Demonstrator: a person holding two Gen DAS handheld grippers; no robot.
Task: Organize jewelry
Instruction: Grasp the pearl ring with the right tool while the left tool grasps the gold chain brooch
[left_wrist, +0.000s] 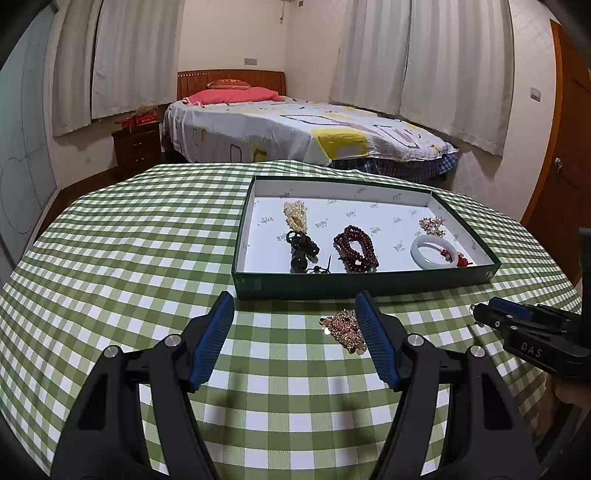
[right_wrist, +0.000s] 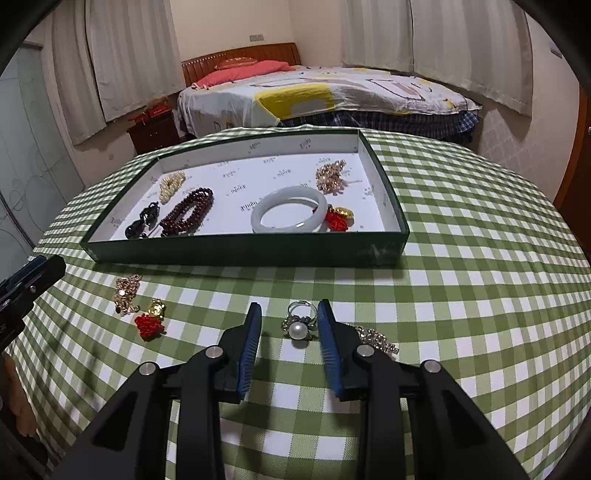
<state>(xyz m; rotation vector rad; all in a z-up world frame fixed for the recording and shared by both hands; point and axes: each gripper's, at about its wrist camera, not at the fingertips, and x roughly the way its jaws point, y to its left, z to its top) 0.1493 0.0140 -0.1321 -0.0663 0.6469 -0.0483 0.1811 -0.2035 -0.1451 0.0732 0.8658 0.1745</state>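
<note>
From the left wrist, we are holding the left gripper (left_wrist: 295, 328) wide open and empty, the gold chain (left_wrist: 345, 328) touching its right jaw. From the right wrist, the right gripper (right_wrist: 290, 326) is bracketing the pearl ring (right_wrist: 300, 325) (pads not yet touching); next we close and carry it to the box (right_wrist: 243, 251).

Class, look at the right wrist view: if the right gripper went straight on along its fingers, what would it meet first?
Most likely the silver pearl ring on the green checked tablecloth, lying between the open fingers of the right gripper; depth is uncertain.
</note>
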